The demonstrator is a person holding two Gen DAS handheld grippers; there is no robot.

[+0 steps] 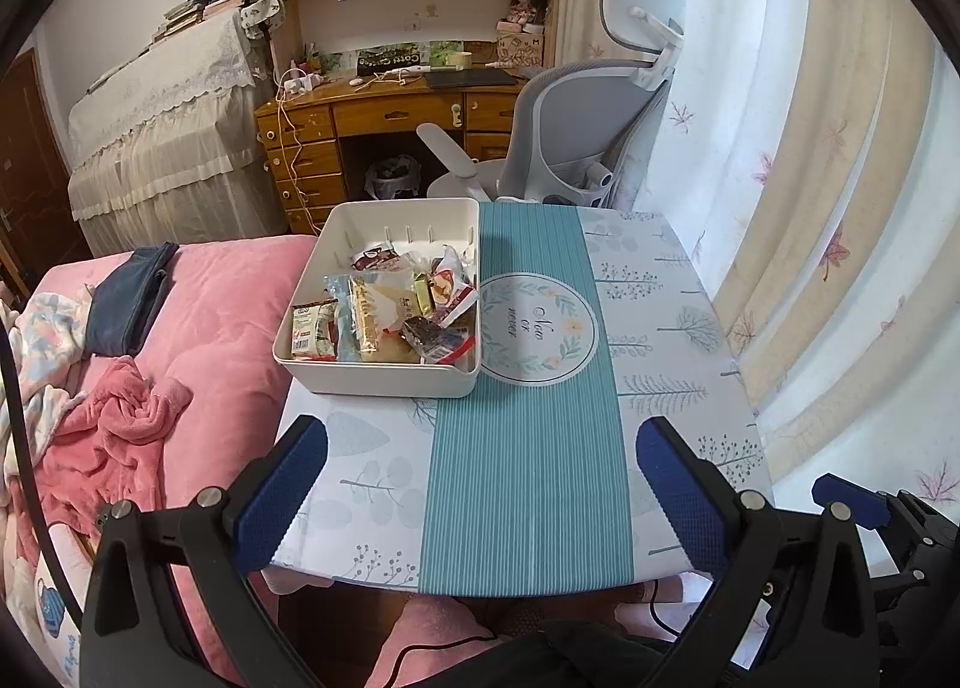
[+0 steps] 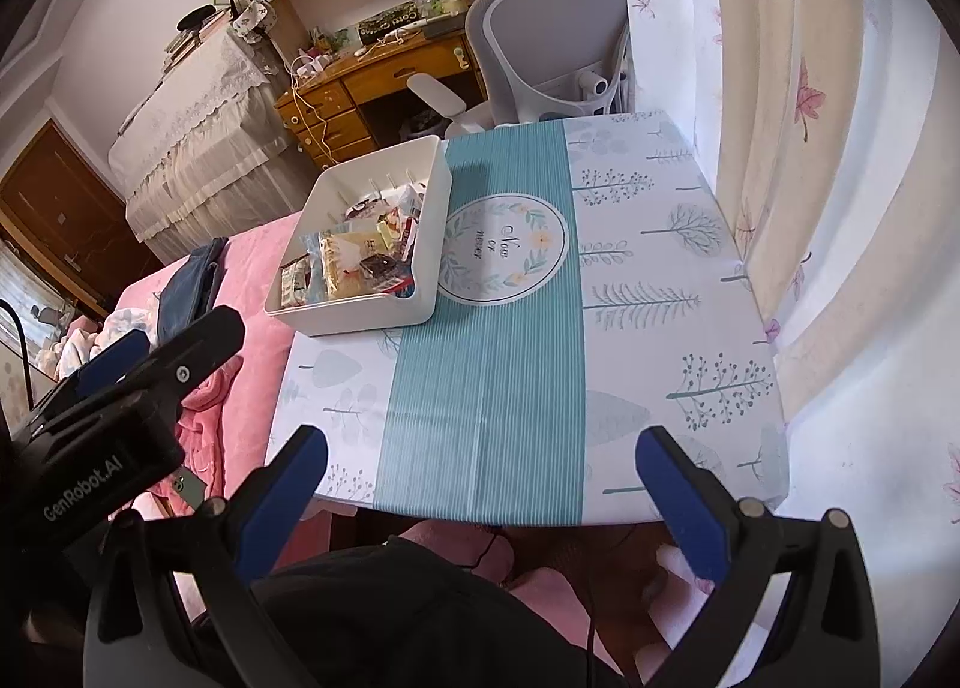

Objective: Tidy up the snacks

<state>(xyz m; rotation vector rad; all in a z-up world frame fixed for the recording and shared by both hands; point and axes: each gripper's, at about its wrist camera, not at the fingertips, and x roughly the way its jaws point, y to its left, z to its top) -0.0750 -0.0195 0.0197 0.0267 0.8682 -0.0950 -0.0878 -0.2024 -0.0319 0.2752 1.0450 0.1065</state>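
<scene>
snacks (image 1: pixel 384 310) in bin (image 1: pixel 312 274), tongs (image 1: pixel 480 448) apart

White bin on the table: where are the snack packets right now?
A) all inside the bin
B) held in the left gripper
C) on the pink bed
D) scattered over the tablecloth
A: the snack packets lie piled inside the white bin, the tablecloth around it carries none, and both the left gripper and the right gripper are open and hold nothing.
</scene>
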